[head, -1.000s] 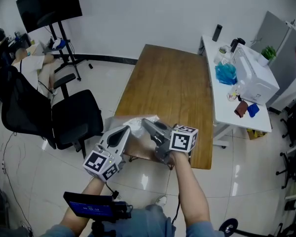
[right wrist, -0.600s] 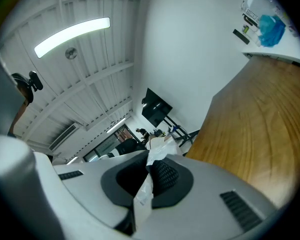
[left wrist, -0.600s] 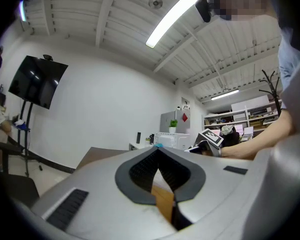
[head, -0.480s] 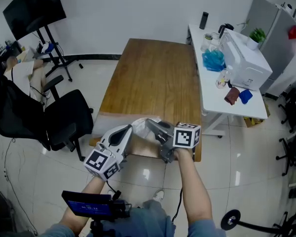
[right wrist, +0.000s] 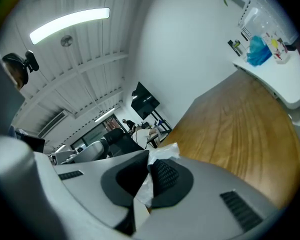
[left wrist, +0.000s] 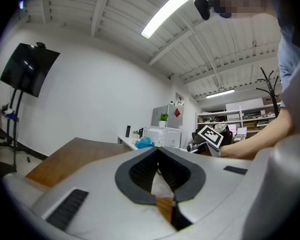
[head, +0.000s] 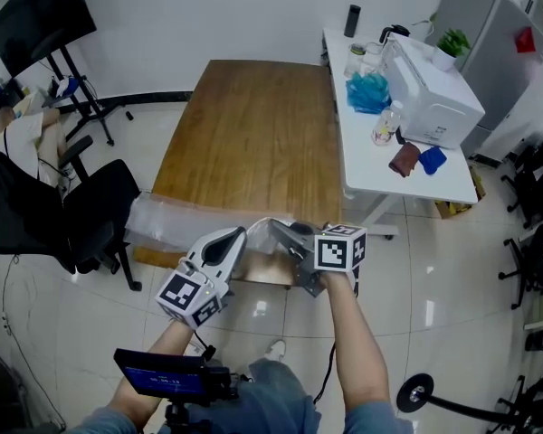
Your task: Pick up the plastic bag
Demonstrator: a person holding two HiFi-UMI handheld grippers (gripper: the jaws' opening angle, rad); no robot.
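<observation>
Plastic bag (head: 176, 227) is seen stretched along the near edge of the wooden table (head: 253, 134), one end pinched by the clamped left gripper (head: 233, 240) and right gripper (head: 278, 231). The thin film could be torn if the grippers are pulled apart.

I find no readable words, brands or numbers; the cubes on the left gripper (head: 239, 235) and right gripper (head: 274, 226) bear only black-and-white square patterns.
</observation>
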